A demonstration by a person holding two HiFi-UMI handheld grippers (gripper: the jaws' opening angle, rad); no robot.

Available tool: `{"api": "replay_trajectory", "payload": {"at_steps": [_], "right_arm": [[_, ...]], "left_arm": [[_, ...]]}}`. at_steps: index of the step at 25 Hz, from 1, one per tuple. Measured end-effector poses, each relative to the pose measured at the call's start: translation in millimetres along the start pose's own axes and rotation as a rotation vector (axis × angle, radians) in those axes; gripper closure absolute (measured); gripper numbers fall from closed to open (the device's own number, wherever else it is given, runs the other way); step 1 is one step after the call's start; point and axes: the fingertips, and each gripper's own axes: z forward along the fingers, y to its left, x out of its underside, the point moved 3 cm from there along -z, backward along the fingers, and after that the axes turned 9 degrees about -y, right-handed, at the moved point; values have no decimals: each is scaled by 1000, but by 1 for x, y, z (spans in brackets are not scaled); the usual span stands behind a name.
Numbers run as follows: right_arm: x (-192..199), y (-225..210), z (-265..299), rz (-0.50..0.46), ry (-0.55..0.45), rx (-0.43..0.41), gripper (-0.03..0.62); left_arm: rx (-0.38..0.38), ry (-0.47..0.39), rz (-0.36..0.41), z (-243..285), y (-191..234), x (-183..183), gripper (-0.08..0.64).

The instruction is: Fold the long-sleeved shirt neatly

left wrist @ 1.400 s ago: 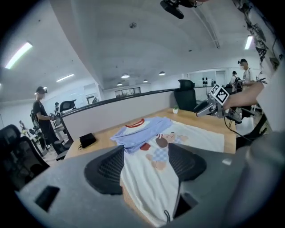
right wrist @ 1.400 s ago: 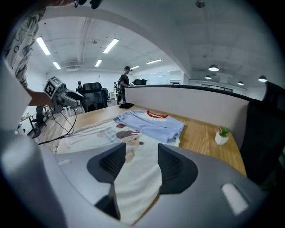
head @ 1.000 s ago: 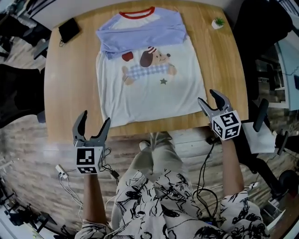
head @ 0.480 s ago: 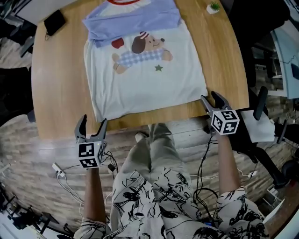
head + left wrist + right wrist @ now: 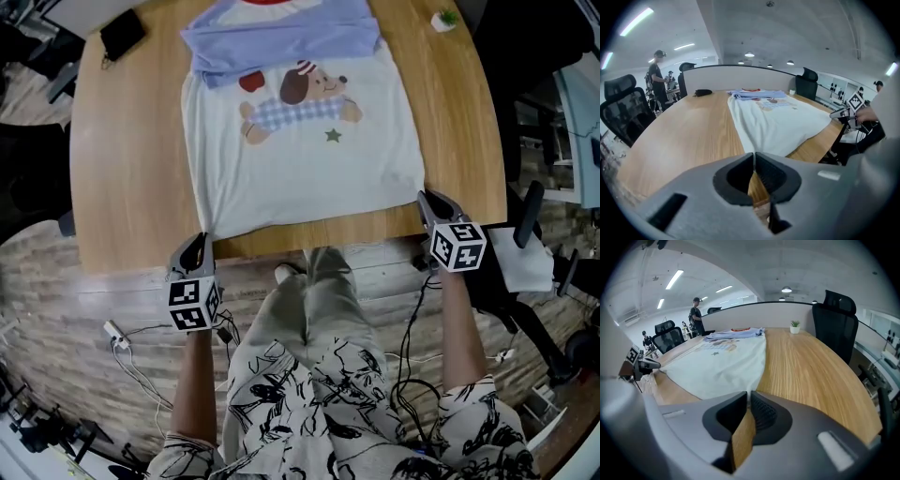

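The long-sleeved shirt lies flat on the wooden table. Its body is white with a dog print, and the lavender sleeves are folded across the chest. My left gripper sits at the near left hem corner; its jaws have just been closing and are shut on the cloth, which is drawn to a point there. My right gripper has likewise just closed on the near right hem corner. In the left gripper view the shirt runs down into the shut left gripper. In the right gripper view the shirt meets the right gripper.
A black pouch lies at the table's far left corner and a small potted plant at the far right. A black office chair stands to the right. Cables trail on the floor by the person's legs.
Both grippers came forward and down from the table's near edge to the shirt's hem corners. Their jaws went from wide open to shut on the cloth.
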Motion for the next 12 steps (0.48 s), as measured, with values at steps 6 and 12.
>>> {"api": "replay_trajectory", "payload": {"at_steps": [6, 12], "right_arm": [[-8, 9, -22, -30, -28, -7, 557], [-14, 26, -75, -32, -50, -27, 557]], "left_arm": [[13, -36, -7, -18, 4, -13, 541], [34, -36, -16, -63, 0, -24, 540]]}}
